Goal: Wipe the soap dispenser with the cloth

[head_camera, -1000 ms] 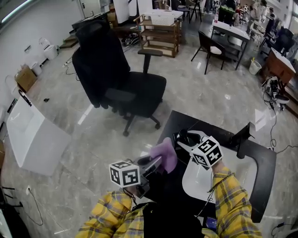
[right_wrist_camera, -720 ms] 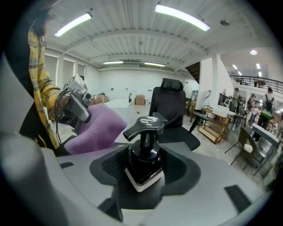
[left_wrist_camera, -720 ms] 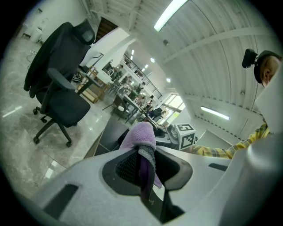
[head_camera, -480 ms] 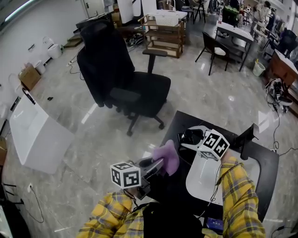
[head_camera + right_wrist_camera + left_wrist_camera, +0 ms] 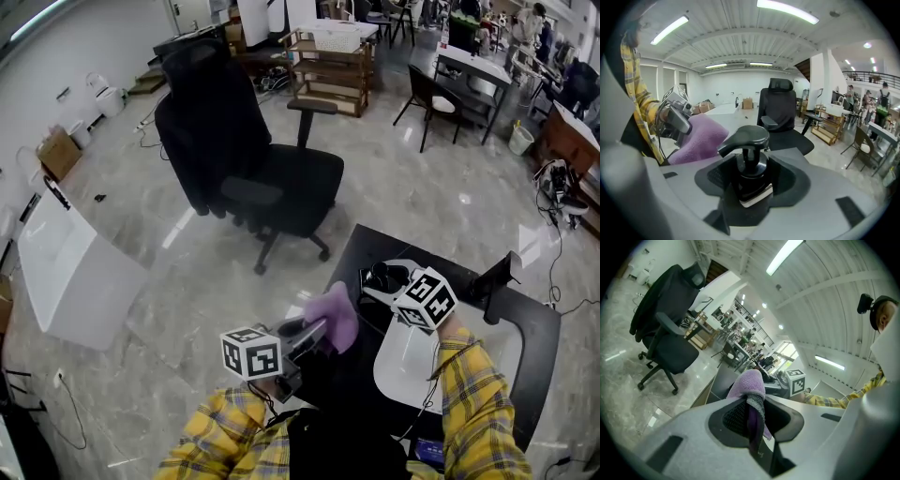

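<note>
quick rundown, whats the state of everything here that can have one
cloth: bunched up, clamped in the left gripper
soap dispenser: between the right gripper's jaws, pump head on
left gripper: shut on the cloth
right gripper: gripping the soap dispenser, jaws have just been closing
office chair: upright, seat empty

Yellow flannel sleeves crossed with dark plaid checks cover both arms, over a black garment at the chest. The pale grey moulded-plastic left gripper and matching right gripper each carry a white cube printed with black square markers
</note>
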Available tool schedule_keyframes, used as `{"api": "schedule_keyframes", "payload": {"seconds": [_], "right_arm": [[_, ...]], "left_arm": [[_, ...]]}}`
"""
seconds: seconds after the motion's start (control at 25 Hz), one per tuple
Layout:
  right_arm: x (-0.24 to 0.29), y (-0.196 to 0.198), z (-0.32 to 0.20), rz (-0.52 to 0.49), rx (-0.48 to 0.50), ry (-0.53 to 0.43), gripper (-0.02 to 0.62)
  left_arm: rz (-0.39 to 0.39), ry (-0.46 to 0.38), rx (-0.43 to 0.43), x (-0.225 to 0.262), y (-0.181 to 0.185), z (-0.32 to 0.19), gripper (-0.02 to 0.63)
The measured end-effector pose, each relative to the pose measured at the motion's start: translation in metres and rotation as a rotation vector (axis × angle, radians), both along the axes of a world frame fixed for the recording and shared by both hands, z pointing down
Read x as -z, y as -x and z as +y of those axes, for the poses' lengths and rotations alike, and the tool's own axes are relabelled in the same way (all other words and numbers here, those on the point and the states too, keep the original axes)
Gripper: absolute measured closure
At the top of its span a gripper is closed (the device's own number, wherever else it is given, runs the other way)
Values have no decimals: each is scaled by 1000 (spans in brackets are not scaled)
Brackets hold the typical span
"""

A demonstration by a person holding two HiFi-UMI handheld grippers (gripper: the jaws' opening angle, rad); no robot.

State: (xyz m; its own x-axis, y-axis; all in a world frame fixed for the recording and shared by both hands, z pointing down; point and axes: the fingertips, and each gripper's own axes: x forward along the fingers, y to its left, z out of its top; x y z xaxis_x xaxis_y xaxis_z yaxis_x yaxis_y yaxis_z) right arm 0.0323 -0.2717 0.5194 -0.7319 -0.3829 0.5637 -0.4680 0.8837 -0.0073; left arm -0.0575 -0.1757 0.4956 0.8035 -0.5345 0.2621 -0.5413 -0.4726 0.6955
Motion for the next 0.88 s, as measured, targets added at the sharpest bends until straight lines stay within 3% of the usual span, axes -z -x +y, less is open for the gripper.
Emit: {"api": "schedule_keyframes", "payload": {"seconds": [0.64,0.76,0.88], "right_arm": [[1,-4,-7,-50,-502,13,385],[0,-5,-7,-60,-545,6,385],[-1,-6,-7,-67,-524,6,383]], "left_arm": [[10,6,5,0,-4,-8,541],[9,5,5,0,-7,-9,541],[10,3,4,0,-9,-9,541]]}}
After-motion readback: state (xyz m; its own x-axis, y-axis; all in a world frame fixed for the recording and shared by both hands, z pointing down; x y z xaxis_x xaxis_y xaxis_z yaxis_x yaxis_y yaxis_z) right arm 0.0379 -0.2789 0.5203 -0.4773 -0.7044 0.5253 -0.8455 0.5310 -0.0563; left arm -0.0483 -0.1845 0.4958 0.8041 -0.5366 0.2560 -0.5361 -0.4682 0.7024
